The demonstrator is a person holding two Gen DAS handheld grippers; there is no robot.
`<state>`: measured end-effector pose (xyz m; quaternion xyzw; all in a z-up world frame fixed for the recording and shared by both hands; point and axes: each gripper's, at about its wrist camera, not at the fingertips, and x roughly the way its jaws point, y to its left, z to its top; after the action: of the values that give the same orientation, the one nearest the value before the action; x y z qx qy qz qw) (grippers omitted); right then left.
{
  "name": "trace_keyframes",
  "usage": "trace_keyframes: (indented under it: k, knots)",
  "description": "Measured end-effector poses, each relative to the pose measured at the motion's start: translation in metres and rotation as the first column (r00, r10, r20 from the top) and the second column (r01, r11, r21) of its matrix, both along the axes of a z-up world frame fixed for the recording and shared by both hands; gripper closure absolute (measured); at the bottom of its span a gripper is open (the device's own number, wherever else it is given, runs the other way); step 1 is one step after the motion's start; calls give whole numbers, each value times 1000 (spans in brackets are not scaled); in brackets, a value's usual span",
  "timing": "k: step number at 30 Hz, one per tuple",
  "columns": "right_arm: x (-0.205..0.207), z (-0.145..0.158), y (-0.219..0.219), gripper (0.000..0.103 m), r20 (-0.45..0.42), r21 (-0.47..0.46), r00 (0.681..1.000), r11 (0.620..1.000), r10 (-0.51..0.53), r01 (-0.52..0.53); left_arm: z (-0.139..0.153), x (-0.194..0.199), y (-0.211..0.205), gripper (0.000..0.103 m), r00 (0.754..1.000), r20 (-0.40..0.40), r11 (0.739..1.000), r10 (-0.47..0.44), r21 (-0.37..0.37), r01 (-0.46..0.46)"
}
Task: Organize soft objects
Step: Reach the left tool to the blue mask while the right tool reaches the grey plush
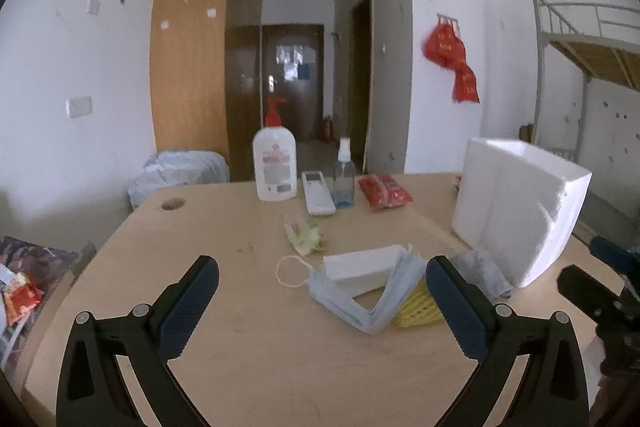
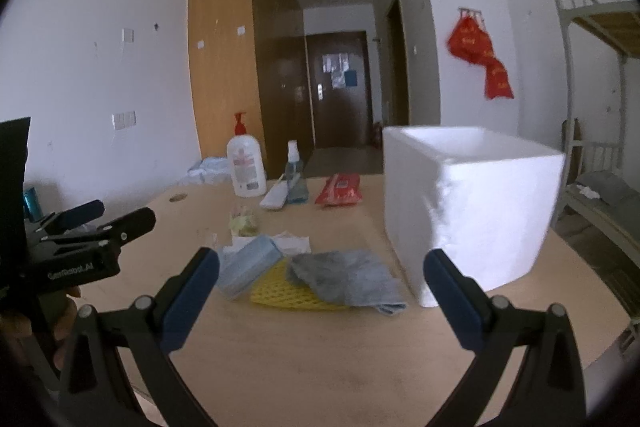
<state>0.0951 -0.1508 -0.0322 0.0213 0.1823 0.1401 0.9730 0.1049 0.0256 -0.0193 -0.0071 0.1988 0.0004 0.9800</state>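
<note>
Left gripper [image 1: 322, 279]: nearest to its camera; we see the jaws spread wide, nothing between them.
Right gripper [image 2: 320, 267]: we see it the same, wide apart and empty above the table [image 2: 320, 367].
Foam box [image 2: 468, 203]: the largest thing, white, top uncovered, at 2 o'clock from the right gripper.
Grey cloth [image 2: 348, 277]: flat just beside the box, at 12 o'clock from the right gripper; its long side runs left to right.
Face masks [image 1: 360, 301]: a folded blue stack at 12 o'clock from the left gripper, partly on the yellow net [image 1: 418, 309].
Key relation: we judge each gripper has one soft thing straight ahead; the right one is nearer to the box.
Far edge: lotion bottle [image 1: 275, 163], spray bottle [image 1: 344, 177], remote [image 1: 317, 191].
</note>
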Motion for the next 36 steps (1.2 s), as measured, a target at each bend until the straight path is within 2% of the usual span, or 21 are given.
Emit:
trace_keyframes:
  k: [10, 14, 21, 27, 32, 36]
  knots:
    - [46, -19, 9, 0, -122, -12, 990, 997, 74, -76, -27, 48, 0, 0, 986, -134, 995, -101, -5, 101]
    - [62, -28, 9, 0, -166, -11, 981, 995, 96, -99, -35, 57, -4, 0, 975, -166, 989, -146, 10, 150]
    - [79, -38, 7, 0, -219, -7, 969, 993, 114, -119, -46, 75, -6, 1, 958, -217, 982, -189, -19, 190]
    - [89, -42, 3, 0, -251, 3, 961, 993, 118, -121, -54, 87, -10, 15, 939, -257, 973, -230, -45, 226]
    - [95, -47, 5, 0, -266, -2, 957, 993, 117, -122, -63, 95, -16, 22, 922, -301, 969, -244, -49, 240]
    - [98, -50, 4, 0, -276, 3, 954, 993, 118, -121, -70, 102, -16, 39, 908, -340, 970, -244, -69, 235]
